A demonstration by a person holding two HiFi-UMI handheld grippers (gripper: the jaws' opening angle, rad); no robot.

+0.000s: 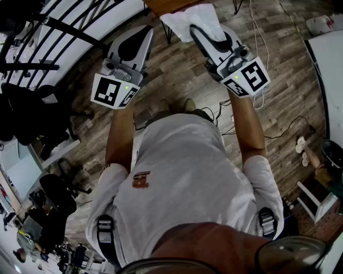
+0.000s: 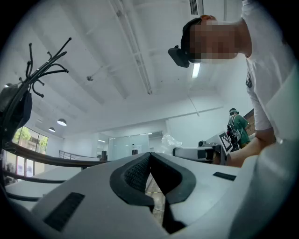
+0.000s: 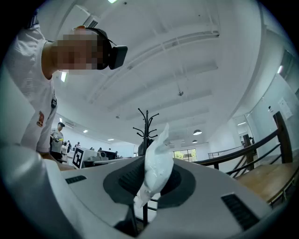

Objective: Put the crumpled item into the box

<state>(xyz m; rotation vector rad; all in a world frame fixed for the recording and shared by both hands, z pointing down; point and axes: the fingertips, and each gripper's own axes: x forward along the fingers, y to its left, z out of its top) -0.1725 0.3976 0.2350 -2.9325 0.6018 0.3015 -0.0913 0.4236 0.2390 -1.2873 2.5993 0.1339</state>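
Observation:
The crumpled item [image 1: 194,17] is a white, crinkled wad of thin material. My right gripper [image 1: 199,31] is shut on it and holds it up in the air in front of the person's chest. In the right gripper view the crumpled item [image 3: 158,161] stands upright between the dark pads [image 3: 128,179] of the right gripper [image 3: 150,179] and sticks out past them. My left gripper [image 1: 140,33] hangs beside it at the left with nothing in it. In the left gripper view the left gripper [image 2: 150,158] has its tips touching. I see no box in any view.
A brown surface [image 1: 166,5] shows at the top edge, just beyond the item. Below lies a wood floor with cables [image 1: 258,48]. A black railing [image 1: 64,27] runs at the upper left, a dark chair [image 1: 27,115] at the left, a white tabletop [image 1: 329,64] at the right. A coat rack [image 3: 146,123] stands ahead.

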